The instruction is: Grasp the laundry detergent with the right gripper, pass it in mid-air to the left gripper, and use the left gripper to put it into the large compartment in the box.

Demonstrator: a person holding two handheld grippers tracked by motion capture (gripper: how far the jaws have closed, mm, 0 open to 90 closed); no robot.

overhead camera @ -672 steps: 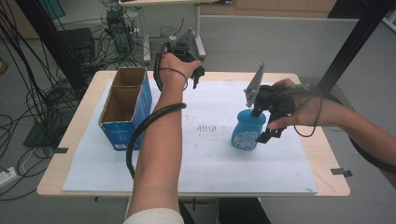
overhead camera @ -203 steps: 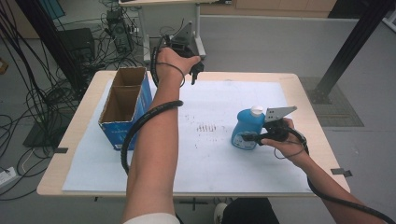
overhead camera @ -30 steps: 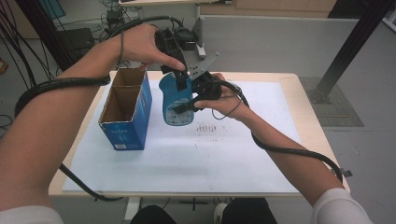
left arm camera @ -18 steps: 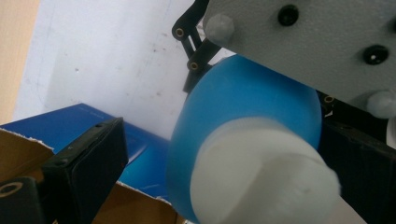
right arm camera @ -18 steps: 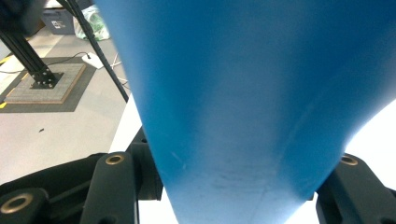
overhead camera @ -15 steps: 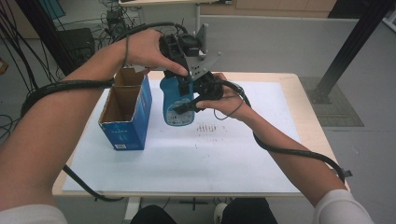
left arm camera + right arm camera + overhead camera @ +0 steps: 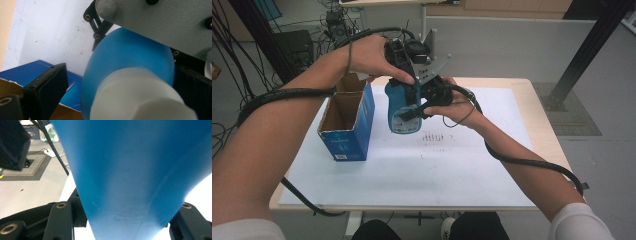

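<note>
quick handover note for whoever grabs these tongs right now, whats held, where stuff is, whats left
Right tongs: shut on the blue bottle, holding it upright in the air above the paper sheet.
Left tongs: jaws either side of the bottle's white cap; the left one stands clear, so probably open.
Open blue box: upright on the table, just beside the bottle.
Done: bottle lifted, next to the box.
Left: probably the cap, then maybe into the box.

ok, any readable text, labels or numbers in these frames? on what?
None can be read.
Blue bottle: a label on its front, print too small and blurred.
Blue cardboard box: a small white mark low on its front face, illegible.
White paper sheet: rows of small dark marks near its middle, too fine to tell whether they are text.
The gripper views show no print on the bottle.
</note>
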